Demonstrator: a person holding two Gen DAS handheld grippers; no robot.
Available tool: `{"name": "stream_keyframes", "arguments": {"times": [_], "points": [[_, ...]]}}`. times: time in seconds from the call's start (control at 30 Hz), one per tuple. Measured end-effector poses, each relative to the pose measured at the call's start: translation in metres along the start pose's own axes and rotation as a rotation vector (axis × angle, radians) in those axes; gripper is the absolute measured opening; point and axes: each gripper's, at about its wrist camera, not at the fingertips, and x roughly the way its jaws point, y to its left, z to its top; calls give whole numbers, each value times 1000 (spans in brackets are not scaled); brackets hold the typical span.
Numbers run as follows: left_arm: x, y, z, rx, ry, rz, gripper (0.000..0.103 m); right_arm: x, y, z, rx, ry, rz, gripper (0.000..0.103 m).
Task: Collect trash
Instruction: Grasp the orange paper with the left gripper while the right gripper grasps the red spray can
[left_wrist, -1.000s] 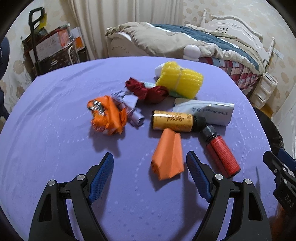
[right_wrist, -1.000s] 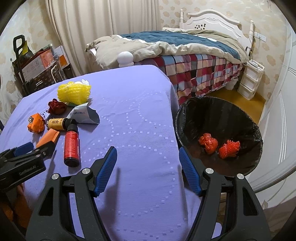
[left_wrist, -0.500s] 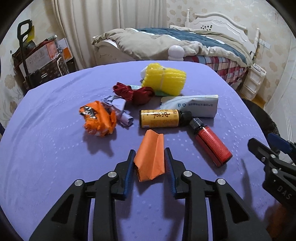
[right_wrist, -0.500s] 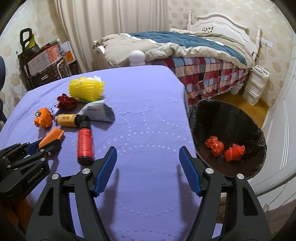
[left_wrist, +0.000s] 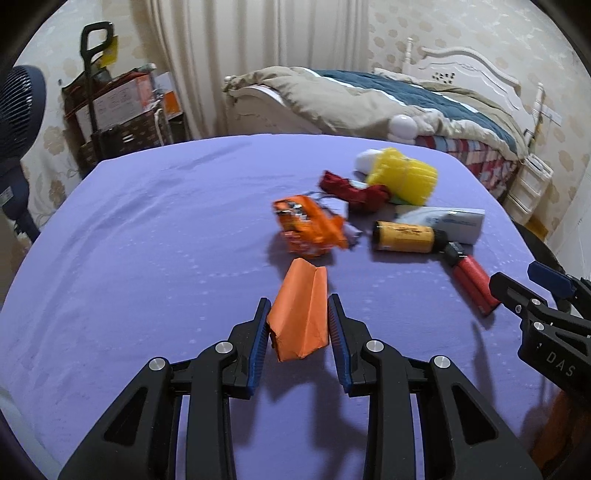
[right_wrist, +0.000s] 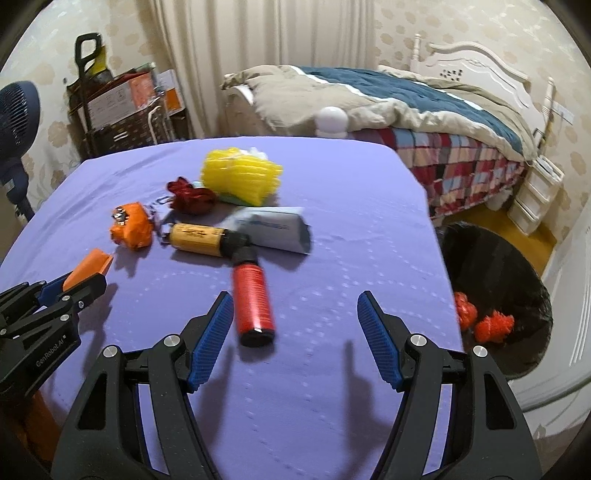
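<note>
Nearest in the left wrist view, the left tool (left_wrist: 298, 328) is clamped on a folded orange paper (left_wrist: 301, 314), its blue pads pressing both sides, the paper lifted slightly above the purple-covered desk (left_wrist: 147, 258), casting a shadow below. At the right edge of that view the right tool (left_wrist: 524, 288) reaches in.

In the right wrist view, the right tool (right_wrist: 295, 332) stands wide open with nothing between its pads, just above the desk. A red bottle (right_wrist: 253, 295) with a black cap lies on its side just ahead of the left pad.

Beyond it, a yellow-labelled brown bottle (right_wrist: 199, 240) lies sideways, its black cap touching the red bottle's cap. A white and grey packet (right_wrist: 273, 229) lies just behind them. To the left sits a crumpled orange wrapper (right_wrist: 131, 227). Farther back are a dark red crumpled piece (right_wrist: 190, 195) and a yellow foam net (right_wrist: 240, 177).

Off the desk's right edge, on the floor, a black-lined trash bin (right_wrist: 517, 266) holds two orange-red crumpled pieces (right_wrist: 493, 325).

Farthest back stand a bed (right_wrist: 388, 99) with a rumpled quilt, pale curtains, and a dark fan (right_wrist: 16, 118) at left.
</note>
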Motion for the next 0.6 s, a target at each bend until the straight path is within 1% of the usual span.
{"name": "stream_keyframes", "arguments": {"times": [0.1,0.2,0.27,0.37,0.4,0.47,0.5,0.6], "points": [[3,10,-2,-19,7,6,32,8,10,4,-31,14,4,67],[4,17,-4,-34,12,9,32,19,17,5,-45,45,8,59],[6,21,-4,-44,15,5,32,24,20,5,-48,68,14,47],[5,25,-4,-48,13,6,32,30,22,4,-51,98,24,37],[5,25,-4,-49,12,6,32,29,23,3,-54,97,19,35],[5,25,-4,-52,13,4,32,29,24,3,-62,98,16,26],[5,25,-4,-50,12,6,32,28,24,2,-65,97,15,24],[4,23,-4,-44,5,9,32,25,23,-1,-61,94,25,23]]}}
